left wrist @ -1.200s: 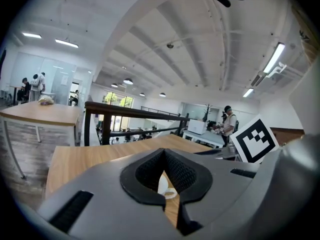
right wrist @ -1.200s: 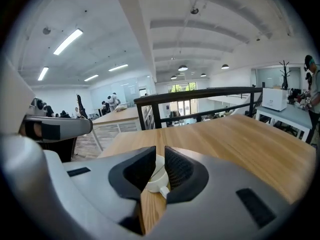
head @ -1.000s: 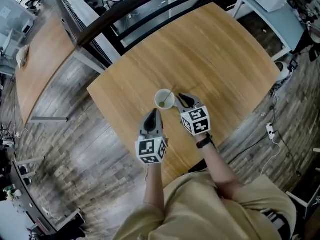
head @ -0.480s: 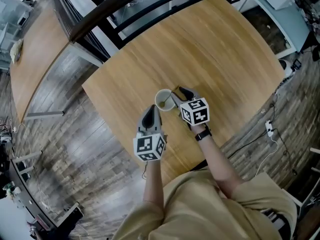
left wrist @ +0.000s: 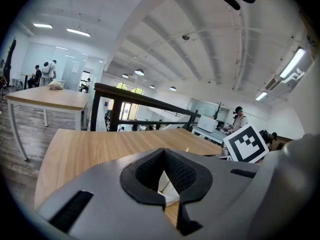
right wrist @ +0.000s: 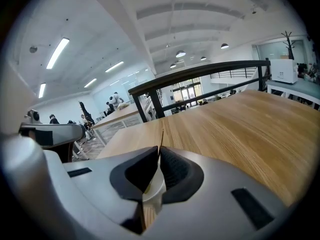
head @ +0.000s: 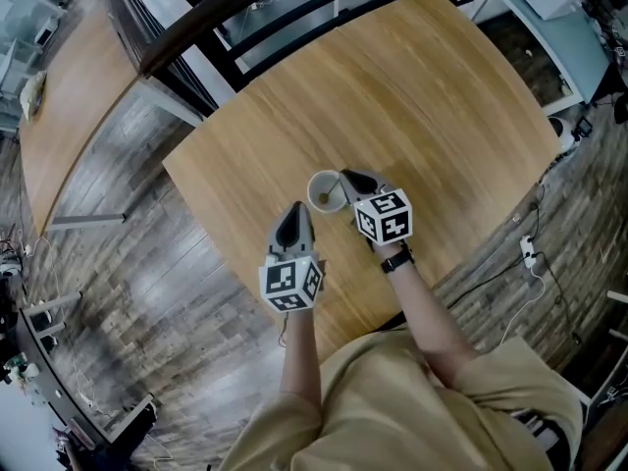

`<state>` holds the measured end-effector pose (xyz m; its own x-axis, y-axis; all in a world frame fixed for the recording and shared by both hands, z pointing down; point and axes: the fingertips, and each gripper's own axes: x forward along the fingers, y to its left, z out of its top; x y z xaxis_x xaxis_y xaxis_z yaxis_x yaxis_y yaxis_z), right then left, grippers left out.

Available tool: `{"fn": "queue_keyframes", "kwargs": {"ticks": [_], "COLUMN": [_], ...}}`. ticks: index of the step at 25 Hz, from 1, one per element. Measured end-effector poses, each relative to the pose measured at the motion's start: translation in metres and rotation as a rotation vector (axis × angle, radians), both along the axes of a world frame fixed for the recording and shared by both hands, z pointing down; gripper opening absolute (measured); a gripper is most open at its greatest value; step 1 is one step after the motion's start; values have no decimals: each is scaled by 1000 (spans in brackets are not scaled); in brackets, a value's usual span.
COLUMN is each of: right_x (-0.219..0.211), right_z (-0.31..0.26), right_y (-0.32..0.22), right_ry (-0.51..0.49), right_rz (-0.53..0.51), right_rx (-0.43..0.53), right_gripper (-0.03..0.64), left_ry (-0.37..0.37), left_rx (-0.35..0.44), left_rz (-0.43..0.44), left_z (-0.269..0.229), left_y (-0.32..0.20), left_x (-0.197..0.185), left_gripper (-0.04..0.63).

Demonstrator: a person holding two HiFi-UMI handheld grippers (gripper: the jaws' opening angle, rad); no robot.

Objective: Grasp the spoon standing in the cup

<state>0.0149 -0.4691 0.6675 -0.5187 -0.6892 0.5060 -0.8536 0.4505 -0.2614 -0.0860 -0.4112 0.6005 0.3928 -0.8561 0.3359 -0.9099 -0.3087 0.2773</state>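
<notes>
Right gripper has moved in over the right rim of the cup since a second ago. Left gripper: jaws together, empty, over the desk near its near edge, just short of the cup. Cup upright, slightly inboard of that edge, spoon standing in it. Right gripper jaws closing, pads pinching the thin spoon handle above the cup.
</notes>
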Motion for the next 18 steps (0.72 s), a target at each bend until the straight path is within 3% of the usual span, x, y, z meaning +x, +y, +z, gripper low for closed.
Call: {"fn": "queue_keyframes", "kwargs": {"ticks": [18], "right_x": [9], "right_z": [-72], "right_y": [64], "right_ry": [-21], "right_rz": [74], "right_rx": [142], "right_gripper": [18], "left_ry": [-12], "left_rx": [71], "left_rz": [40], "left_z": [-43], "left_y": [53], "left_x": [2], "left_gripper": [12]}}
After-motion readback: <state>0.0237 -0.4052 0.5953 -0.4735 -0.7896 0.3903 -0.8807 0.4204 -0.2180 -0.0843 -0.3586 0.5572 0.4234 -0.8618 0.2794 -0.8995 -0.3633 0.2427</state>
